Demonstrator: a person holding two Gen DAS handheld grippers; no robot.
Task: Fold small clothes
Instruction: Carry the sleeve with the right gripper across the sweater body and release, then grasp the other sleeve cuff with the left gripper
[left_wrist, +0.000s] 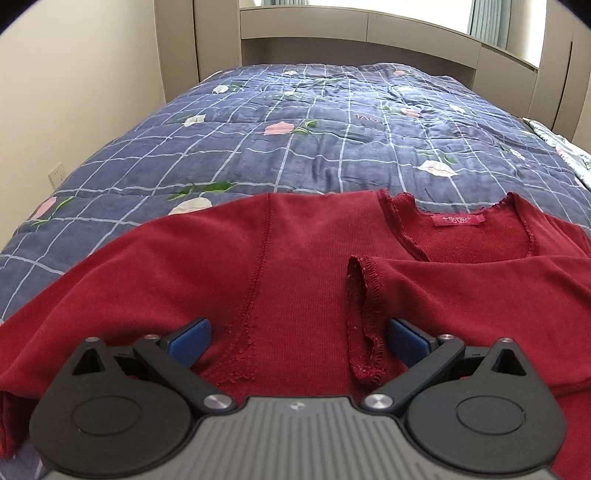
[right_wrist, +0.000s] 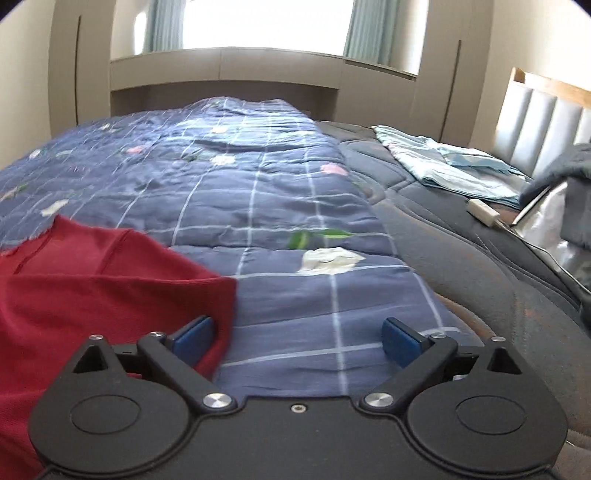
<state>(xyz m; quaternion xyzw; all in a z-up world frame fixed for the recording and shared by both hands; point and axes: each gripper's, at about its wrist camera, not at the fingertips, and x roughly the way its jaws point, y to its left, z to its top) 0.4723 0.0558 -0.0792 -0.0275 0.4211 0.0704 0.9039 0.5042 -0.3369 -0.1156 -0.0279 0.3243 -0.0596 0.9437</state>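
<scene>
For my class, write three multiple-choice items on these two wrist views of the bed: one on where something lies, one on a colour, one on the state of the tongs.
1. Where does the red top lie?
A. on the blue checked quilt
B. on the padded headboard
C. on a chair

2. What colour is the sewn label inside the top's neckline?
A. white
B. red
C. black

3. How do the right tongs stand?
A. shut on the top's sleeve
B. shut on the quilt
C. open, gripping nothing

Answers:
1. A: the top is spread on the quilt, with the flower print showing beyond it.
2. B: the label is a brighter red patch bearing pale lettering.
3. C: the blue pads stand wide apart, with only the top's edge by the left one and the quilt showing between them.
</scene>
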